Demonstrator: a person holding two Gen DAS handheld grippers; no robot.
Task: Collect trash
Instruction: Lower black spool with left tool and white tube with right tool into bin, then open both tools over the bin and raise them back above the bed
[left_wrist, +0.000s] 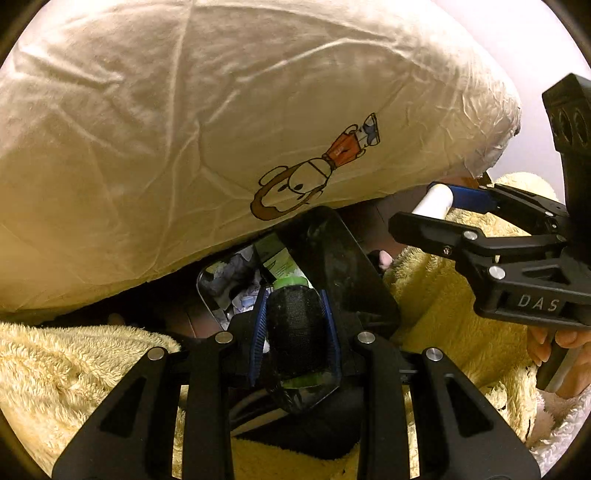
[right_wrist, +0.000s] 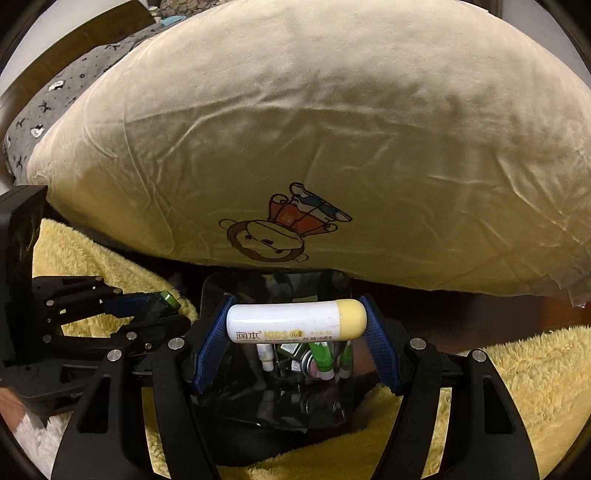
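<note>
My left gripper (left_wrist: 295, 321) is shut on a black-wrapped bottle with a green cap (left_wrist: 295, 325) and holds it just above the open black trash bin (left_wrist: 347, 258). The bin holds crumpled paper and wrappers. My right gripper (right_wrist: 295, 325) is shut on a white tube with a yellow cap (right_wrist: 295, 322), held crosswise over the same bin (right_wrist: 221, 291), where several small bottles lie. The right gripper (left_wrist: 439, 210) with the tube (left_wrist: 434, 202) also shows at the right of the left wrist view. The left gripper (right_wrist: 162, 306) with its bottle (right_wrist: 168, 298) shows at the left of the right wrist view.
A large cream pillow with a cartoon monkey print (left_wrist: 240, 122) hangs over the bin's far side; it also fills the right wrist view (right_wrist: 314, 147). A fluffy yellow blanket (left_wrist: 443, 306) surrounds the bin. A grey patterned cloth (right_wrist: 55, 99) lies far left.
</note>
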